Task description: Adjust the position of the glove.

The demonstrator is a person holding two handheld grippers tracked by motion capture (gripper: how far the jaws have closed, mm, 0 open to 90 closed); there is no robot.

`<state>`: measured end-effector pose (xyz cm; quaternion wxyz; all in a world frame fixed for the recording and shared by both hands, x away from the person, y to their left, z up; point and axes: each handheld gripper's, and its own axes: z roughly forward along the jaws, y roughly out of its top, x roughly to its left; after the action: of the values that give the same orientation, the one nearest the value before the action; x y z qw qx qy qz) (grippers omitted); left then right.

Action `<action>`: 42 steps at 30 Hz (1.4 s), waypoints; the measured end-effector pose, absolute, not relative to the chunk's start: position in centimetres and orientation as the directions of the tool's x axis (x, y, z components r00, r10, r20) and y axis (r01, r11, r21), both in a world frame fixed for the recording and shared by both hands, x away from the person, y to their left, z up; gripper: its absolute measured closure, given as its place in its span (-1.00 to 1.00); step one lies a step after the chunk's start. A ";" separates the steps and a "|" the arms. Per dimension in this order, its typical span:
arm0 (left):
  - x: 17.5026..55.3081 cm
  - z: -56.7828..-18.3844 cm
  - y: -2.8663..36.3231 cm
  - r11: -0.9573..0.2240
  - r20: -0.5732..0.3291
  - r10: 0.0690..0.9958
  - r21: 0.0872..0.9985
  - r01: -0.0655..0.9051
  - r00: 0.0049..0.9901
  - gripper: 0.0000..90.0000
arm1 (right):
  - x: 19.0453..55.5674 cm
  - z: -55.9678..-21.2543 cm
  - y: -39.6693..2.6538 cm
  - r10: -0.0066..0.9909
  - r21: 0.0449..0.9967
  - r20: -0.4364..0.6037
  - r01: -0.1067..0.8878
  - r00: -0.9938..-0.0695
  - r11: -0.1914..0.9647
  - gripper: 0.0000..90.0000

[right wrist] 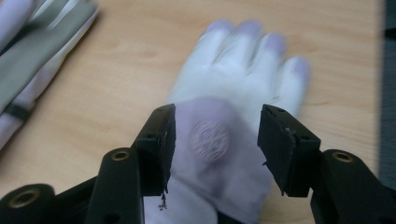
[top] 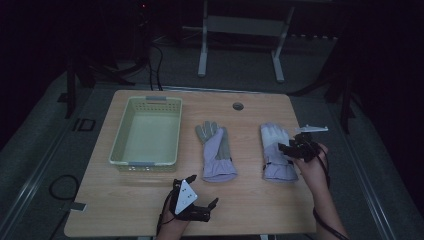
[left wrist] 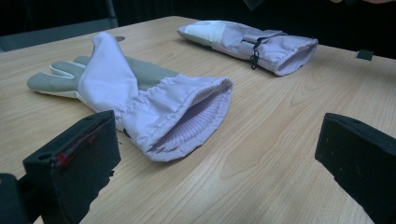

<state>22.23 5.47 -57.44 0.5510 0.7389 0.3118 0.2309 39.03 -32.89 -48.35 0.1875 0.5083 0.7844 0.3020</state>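
Two pale lilac gloves lie flat on the wooden table (top: pixel 150 210). The middle glove (top: pixel 216 150) shows its grey palm, with its cuff toward me. The right glove (top: pixel 276 150) lies back up, with a round emblem. My right gripper (top: pixel 286 148) hovers over the back of that glove (right wrist: pixel 238 60), jaws apart on either side of the emblem, and its pads do not press on it. My left gripper (top: pixel 204 190) sits near the front edge, open and pointing at the middle glove's cuff (left wrist: pixel 187 121), with nothing between its jaws. The other glove (left wrist: pixel 252 39) lies beyond.
A pale green plastic basket (top: pixel 145 162), with nothing in it, stands at the table's left. A round cable hole (top: pixel 238 106) sits near the far edge. Metal stand legs (top: pixel 202 60) rise beyond the table. Bare wood lies between the gloves and the front edge.
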 end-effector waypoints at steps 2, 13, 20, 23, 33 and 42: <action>22.2 -57.4 5.5 -0.199 -0.002 0.715 0.958 0.207 0.700 -1.00 | 39.4 -48.7 -33.1 0.902 0.629 0.011 0.704 -0.431 0.329 0.03; 22.2 -57.4 5.5 -0.197 -0.004 0.716 0.958 0.208 0.698 -1.00 | 40.6 -52.3 -32.8 0.902 0.558 0.041 0.759 -0.429 0.336 0.09; 22.2 -57.4 5.5 -0.199 -0.001 0.715 0.958 0.205 0.699 -1.00 | 40.5 -53.1 -32.8 0.899 0.581 0.060 0.747 -0.435 0.322 0.38; 22.2 -57.4 5.5 -0.198 -0.004 0.715 0.958 0.207 0.699 -1.00 | 40.4 -53.3 -33.0 0.900 0.595 0.073 0.743 -0.430 0.307 0.41; 22.3 -57.4 5.5 -0.194 -0.009 0.715 0.958 0.211 0.699 -1.00 | 39.8 -52.8 -33.0 0.919 0.616 0.102 0.750 -0.381 0.243 0.75; 22.3 -57.4 5.5 -0.197 -0.006 0.715 0.958 0.210 0.699 -1.00 | 39.2 -49.5 -33.4 0.927 0.656 0.094 0.723 -0.364 0.218 0.79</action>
<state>22.28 5.48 -57.43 0.5508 0.7391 0.3130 0.2291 39.16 -33.44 -49.46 0.1617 0.5404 0.7633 0.3150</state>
